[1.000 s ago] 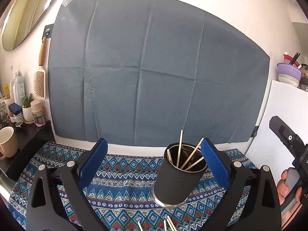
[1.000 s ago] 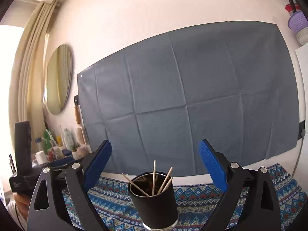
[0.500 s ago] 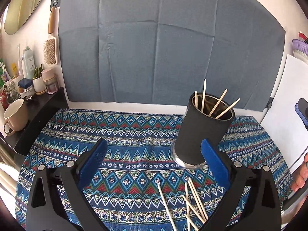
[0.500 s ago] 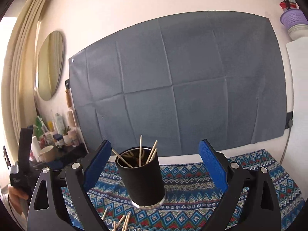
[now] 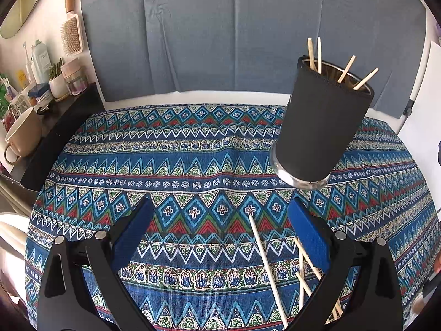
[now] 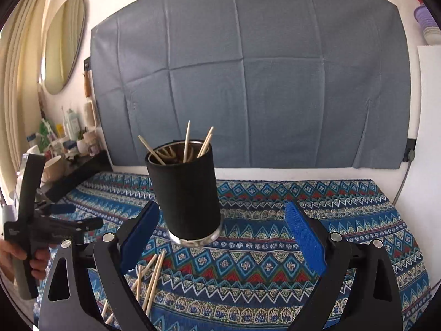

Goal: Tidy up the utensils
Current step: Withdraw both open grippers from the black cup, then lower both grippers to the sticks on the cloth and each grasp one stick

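A black cylindrical holder (image 5: 321, 127) stands on the patterned cloth with several wooden chopsticks (image 5: 346, 69) sticking out of it. It also shows in the right wrist view (image 6: 187, 193). Several loose chopsticks (image 5: 268, 267) lie on the cloth in front of the holder, and they show in the right wrist view (image 6: 153, 278) too. My left gripper (image 5: 220, 231) is open and empty, above the cloth left of the loose sticks. My right gripper (image 6: 222, 237) is open and empty, just in front of the holder. The left gripper (image 6: 59, 219) shows at the left of the right wrist view.
The blue patterned cloth (image 5: 193, 165) covers the table. A black shelf (image 5: 63, 121) at the left carries a beige mug (image 5: 23, 135), jars and bottles. A grey sheet (image 5: 234, 27) hangs on the wall. A white board (image 5: 424, 115) stands at the right.
Both grippers have tilted downward and drawn back. The holder now sits higher in both views and the loose chopsticks on the cloth have come into sight.
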`<state>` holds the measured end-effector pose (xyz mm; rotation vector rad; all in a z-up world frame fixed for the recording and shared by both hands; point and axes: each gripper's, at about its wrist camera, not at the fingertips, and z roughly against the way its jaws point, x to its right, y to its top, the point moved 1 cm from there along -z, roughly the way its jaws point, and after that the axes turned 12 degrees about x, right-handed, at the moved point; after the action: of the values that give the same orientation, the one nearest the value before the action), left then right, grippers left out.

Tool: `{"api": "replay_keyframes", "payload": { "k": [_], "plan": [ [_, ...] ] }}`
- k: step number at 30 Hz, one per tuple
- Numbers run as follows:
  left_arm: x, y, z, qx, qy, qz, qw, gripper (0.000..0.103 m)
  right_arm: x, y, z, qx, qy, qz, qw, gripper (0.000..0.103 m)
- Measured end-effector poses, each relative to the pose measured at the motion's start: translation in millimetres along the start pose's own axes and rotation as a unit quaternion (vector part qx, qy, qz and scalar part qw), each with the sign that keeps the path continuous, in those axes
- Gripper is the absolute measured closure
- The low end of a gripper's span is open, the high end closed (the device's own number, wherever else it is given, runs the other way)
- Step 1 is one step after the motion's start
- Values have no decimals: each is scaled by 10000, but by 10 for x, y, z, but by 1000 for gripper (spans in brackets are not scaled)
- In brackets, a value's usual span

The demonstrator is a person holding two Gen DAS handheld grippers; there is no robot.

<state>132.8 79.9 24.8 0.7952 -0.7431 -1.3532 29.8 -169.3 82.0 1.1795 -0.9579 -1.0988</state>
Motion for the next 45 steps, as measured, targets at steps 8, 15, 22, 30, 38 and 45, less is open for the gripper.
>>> {"api": "replay_keyframes", "payload": {
  "k": [8, 15, 22, 30, 38, 45],
  "plan": [
    [18, -254, -248, -712, 197, -37, 9973, 8, -213, -378, -209, -1120, 509, 352, 9918, 16],
    [57, -376, -362, -1158, 21, 73, 9932, 12, -439, -702, -381, -1868, 865, 539, 9771, 18],
    [181, -458, -442, -1527, -130, -3, 9882, 21, -623, -970, -491, -2528, 1209, 673, 9576, 29],
    [226, -515, -502, -1857, -131, -16, 9825, 32, -813, -1144, -513, -3068, 1622, 696, 9353, 43],
    [397, -570, -450, -1794, -238, -280, 9831, 55, -937, -1216, -493, -3163, 1732, 872, 9286, 70],
    [438, -557, -351, -1801, -452, -417, 9817, 93, -977, -1210, -473, -3218, 1816, 876, 9251, 91]
  ]
}}
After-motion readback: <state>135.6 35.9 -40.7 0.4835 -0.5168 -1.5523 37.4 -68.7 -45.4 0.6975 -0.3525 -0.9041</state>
